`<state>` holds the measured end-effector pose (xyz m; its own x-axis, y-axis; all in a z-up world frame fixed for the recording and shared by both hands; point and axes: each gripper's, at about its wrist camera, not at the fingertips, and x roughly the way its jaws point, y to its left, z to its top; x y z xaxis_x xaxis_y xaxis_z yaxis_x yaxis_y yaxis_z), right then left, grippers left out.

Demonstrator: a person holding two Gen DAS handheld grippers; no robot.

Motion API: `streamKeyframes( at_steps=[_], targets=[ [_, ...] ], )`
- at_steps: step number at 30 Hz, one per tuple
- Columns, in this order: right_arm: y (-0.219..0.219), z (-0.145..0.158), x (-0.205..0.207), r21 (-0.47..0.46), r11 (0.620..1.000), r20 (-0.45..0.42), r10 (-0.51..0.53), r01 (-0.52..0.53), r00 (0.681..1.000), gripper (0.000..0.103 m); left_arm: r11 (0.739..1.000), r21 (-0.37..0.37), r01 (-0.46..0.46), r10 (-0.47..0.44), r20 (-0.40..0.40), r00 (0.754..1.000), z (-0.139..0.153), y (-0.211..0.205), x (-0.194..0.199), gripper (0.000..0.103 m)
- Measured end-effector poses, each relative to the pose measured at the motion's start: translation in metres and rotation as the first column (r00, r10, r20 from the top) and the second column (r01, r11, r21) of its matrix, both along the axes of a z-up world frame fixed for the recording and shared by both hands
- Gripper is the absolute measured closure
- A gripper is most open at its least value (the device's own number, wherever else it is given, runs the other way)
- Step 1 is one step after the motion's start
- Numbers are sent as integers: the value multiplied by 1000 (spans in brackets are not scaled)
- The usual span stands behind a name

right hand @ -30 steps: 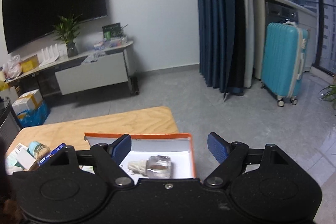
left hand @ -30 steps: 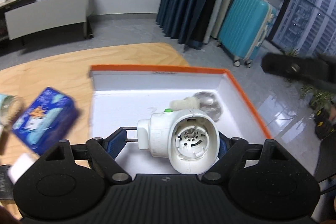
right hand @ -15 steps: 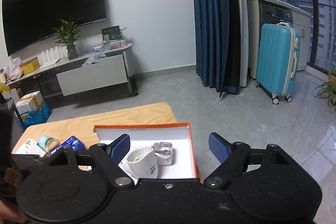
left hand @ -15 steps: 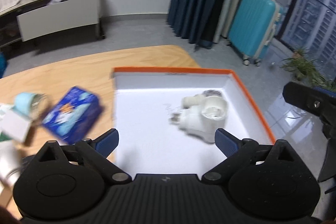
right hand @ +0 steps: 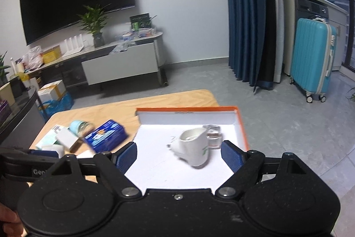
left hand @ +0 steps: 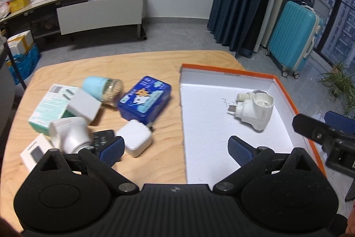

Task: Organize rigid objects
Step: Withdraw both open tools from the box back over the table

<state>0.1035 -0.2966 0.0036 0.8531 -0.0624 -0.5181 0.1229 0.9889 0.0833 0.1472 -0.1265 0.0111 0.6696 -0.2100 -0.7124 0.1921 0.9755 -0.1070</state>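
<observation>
A white plug-in device [left hand: 255,111] lies on its side in the white box with the orange rim [left hand: 286,90], beside a small glass bottle [left hand: 258,92]. My left gripper [left hand: 176,148] is open and holds nothing; it hangs over the box's left wall, back from the device. My right gripper [right hand: 179,154] is open too, over the near part of the box [right hand: 240,123], with the device [right hand: 194,148] and bottle [right hand: 214,137] just past its fingertips and untouched. On the wooden table [left hand: 155,61] left of the box lie loose items.
Left of the box sit a blue tin [left hand: 145,99], a glass jar with a pale blue lid [left hand: 104,90], a teal carton [left hand: 51,106], a white charger [left hand: 135,140], a white bulb [left hand: 71,134] and a black remote [left hand: 103,137]. A teal suitcase [left hand: 292,37] stands on the floor beyond.
My left gripper opened and let go of the white device, which now lies in the box, then drew back and up, bringing the loose items into view. The right gripper shifted, and more of the table and box shows.
</observation>
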Motion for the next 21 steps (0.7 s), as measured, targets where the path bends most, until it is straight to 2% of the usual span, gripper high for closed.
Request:
streamKeyframes(
  at_steps=[21],
  targets=[
    [77, -6, 12, -26, 986, -46, 165, -166, 985, 5, 990, -37, -133, 134, 3, 991, -7, 76, -22, 1]
  ],
)
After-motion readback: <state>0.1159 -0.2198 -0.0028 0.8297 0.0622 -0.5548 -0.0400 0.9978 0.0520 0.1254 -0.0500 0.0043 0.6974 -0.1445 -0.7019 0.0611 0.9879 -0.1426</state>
